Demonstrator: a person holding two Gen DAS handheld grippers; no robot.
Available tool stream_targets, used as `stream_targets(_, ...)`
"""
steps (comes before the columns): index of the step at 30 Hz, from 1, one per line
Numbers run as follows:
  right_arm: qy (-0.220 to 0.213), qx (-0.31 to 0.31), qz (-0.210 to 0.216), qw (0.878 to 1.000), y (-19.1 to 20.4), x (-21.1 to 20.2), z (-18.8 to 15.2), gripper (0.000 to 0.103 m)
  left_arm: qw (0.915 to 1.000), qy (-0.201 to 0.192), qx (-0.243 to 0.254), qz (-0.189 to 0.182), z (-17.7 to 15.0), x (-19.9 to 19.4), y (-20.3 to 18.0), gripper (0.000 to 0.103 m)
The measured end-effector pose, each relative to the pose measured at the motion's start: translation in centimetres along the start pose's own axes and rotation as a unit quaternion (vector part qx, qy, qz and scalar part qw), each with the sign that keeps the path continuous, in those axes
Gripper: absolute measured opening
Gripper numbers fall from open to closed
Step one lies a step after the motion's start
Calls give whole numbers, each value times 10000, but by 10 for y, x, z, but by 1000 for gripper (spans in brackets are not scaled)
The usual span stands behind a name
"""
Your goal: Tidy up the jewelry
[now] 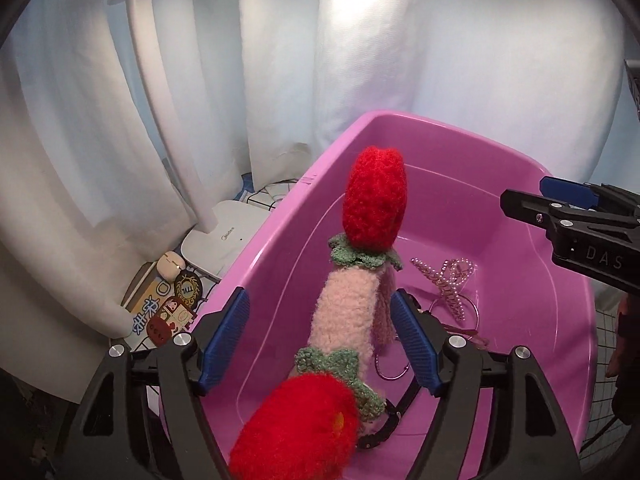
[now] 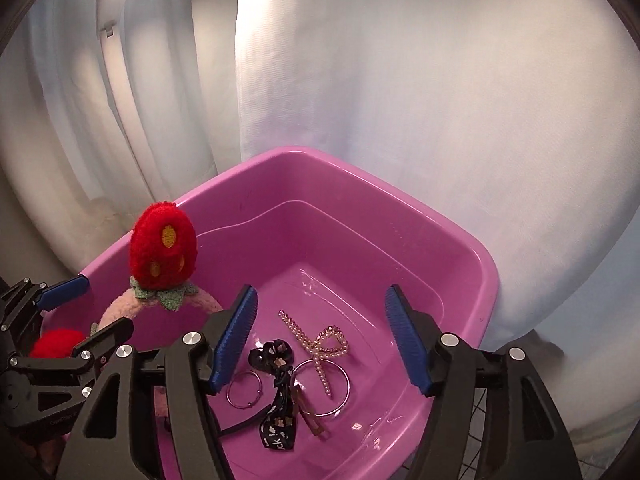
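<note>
A fluffy pink headband point(image 1: 348, 312) with two red knitted strawberries stands inside the pink plastic basin point(image 1: 280, 220). It lies between the jaws of my left gripper point(image 1: 318, 294), which is open; a gap shows beside the left pad. My right gripper point(image 2: 320, 292) is open over the basin point(image 2: 460, 240) with nothing between its fingers. Under it on the basin floor lie a pearl bow hair clip point(image 2: 320, 344), a black printed ribbon point(image 2: 276, 420), a small metal ring point(image 2: 244, 390) and a larger hoop point(image 2: 344, 384). The headband point(image 2: 164, 248) shows at the left of the right wrist view.
A white desk lamp point(image 1: 224, 236) stands left of the basin, with stickers and a small box point(image 1: 160, 308) at its foot. A white curtain point(image 1: 440, 60) hangs close behind. A wire grid point(image 1: 604, 320) lies to the right of the basin.
</note>
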State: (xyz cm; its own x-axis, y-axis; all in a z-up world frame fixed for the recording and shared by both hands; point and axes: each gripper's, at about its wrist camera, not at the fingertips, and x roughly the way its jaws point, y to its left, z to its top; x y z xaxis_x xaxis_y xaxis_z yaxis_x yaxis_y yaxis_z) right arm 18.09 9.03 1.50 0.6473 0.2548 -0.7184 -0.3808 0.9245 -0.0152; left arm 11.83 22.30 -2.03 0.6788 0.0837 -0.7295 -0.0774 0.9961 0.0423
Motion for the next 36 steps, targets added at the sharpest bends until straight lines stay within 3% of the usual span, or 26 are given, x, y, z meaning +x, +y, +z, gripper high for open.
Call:
stream_targets(3, 28, 64, 22, 10000, -3, -1, -1, 64, 9999, -48, 40, 139, 0, -5, -3, 87)
stream_targets(5, 13, 98, 20, 9999, -3, -4, -2, 64, 9999, -74, -2, 119, 1, -9, -1, 88)
stream_targets(17, -117, 77, -75, 9999, -3, -20, -4, 64, 9986, 76, -509, 138, 1, -15, 19, 88)
stream_targets(36, -272, 16, -188, 9995, -1, -34, -10, 64, 9980, 5, -576, 263, -4, -28, 20, 88)
